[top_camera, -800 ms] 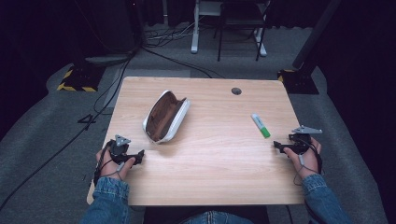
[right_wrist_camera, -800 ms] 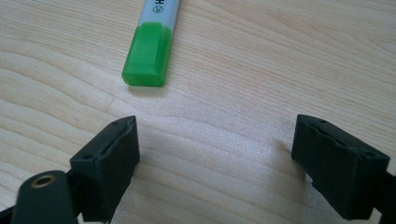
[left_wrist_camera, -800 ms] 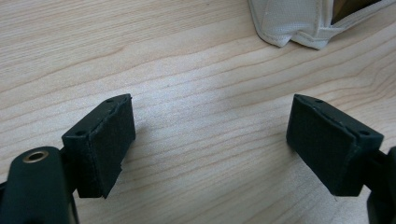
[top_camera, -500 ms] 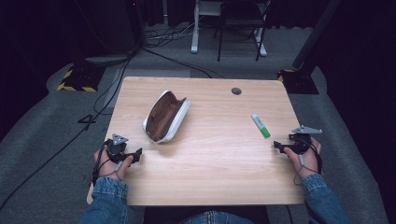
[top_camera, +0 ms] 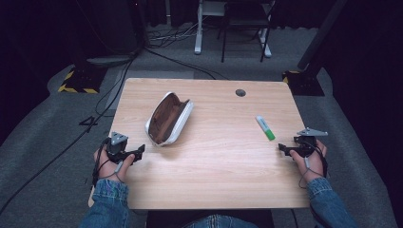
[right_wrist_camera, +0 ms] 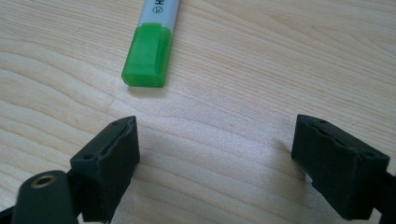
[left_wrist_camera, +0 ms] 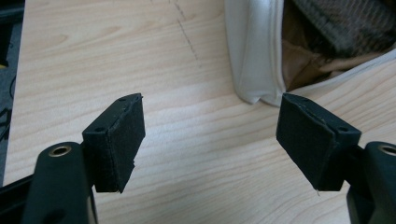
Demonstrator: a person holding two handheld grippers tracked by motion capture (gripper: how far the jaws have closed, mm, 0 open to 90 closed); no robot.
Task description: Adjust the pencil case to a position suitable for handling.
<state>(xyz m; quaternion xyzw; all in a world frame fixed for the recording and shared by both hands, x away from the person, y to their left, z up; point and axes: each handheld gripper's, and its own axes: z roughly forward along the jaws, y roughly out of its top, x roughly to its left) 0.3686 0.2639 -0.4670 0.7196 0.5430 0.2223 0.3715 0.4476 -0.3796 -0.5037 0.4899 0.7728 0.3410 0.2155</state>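
Note:
An open white pencil case (top_camera: 168,118) with a brown lining lies left of centre on the wooden table (top_camera: 223,161). My left gripper (top_camera: 138,152) rests near the table's left edge, just short of the case's near end, open with nothing between its pads. In the left gripper view the case's (left_wrist_camera: 261,56) white rim lies just beyond the open gripper (left_wrist_camera: 210,116). A white highlighter with a green cap (top_camera: 265,128) lies at the right. My right gripper (top_camera: 283,148) sits below it, open and empty. In the right gripper view the green cap (right_wrist_camera: 145,56) lies just ahead of the open gripper (right_wrist_camera: 217,135).
A round cable hole (top_camera: 240,92) sits near the table's far edge. Beyond the table are a white desk frame (top_camera: 199,28), floor cables (top_camera: 119,80) and a yellow-black striped base (top_camera: 76,81). Denim sleeves come in at the bottom corners.

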